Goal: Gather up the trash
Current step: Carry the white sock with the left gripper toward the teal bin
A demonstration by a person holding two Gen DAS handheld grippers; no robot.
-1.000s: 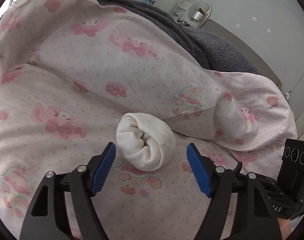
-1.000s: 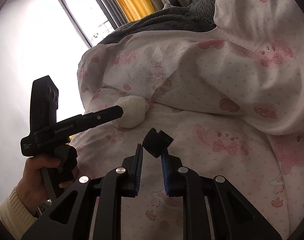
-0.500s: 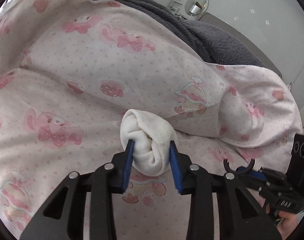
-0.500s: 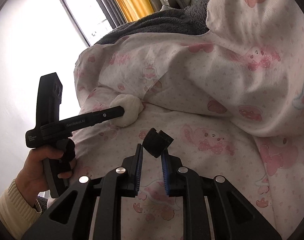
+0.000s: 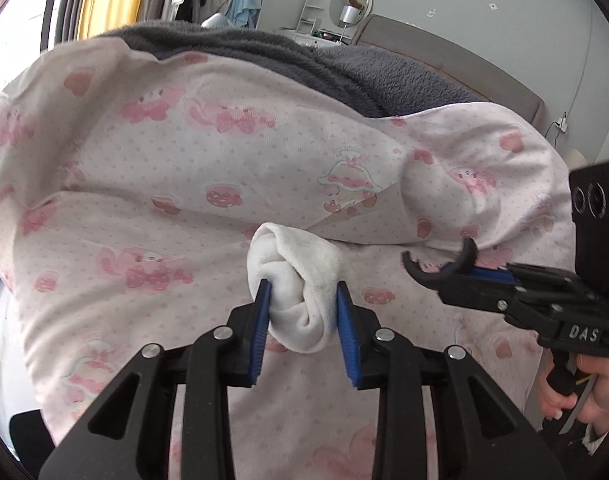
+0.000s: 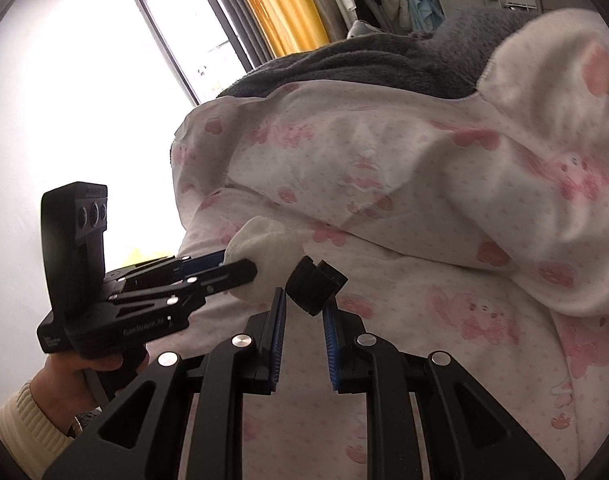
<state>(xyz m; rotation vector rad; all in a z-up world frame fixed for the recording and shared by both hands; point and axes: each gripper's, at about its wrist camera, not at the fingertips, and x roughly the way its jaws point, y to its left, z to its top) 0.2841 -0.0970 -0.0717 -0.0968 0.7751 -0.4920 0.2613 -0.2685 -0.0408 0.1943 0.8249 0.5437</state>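
One rolled white sock (image 5: 300, 292) sits between the two blue pads of the left gripper (image 5: 302, 292), just above the pink-printed duvet (image 5: 152, 168) that covers the bed; the jaws are closing on it, and both pads already press into its sides so that the soft roll bulges out above and below them. From the right wrist view the same sock (image 6: 260, 240) shows as a pale lump at the tip of the left gripper (image 6: 240, 270), close over the duvet (image 6: 424, 208) near its left edge. The right gripper (image 6: 302, 308) is pressed together on one small black object (image 6: 314, 286), a dark blocky piece pinched at the tips of its two blue pads; what it is cannot be told. In the left wrist view the right gripper (image 5: 440, 268) lies to the right of the sock, apart from it, with the curved black piece (image 5: 436, 268) at its tip over the duvet. One dark grey fleece blanket (image 5: 344, 68) lies on the far side of the duvet, beyond its folded-back edge. Two hands show, one per gripper handle: the left hand (image 6: 70, 376) with a cream knitted sleeve (image 6: 20, 428) at its wrist, and the right hand (image 5: 580, 392) at the lower right of the left wrist view. One yellow curtain (image 6: 280, 4) hangs beyond the blanket
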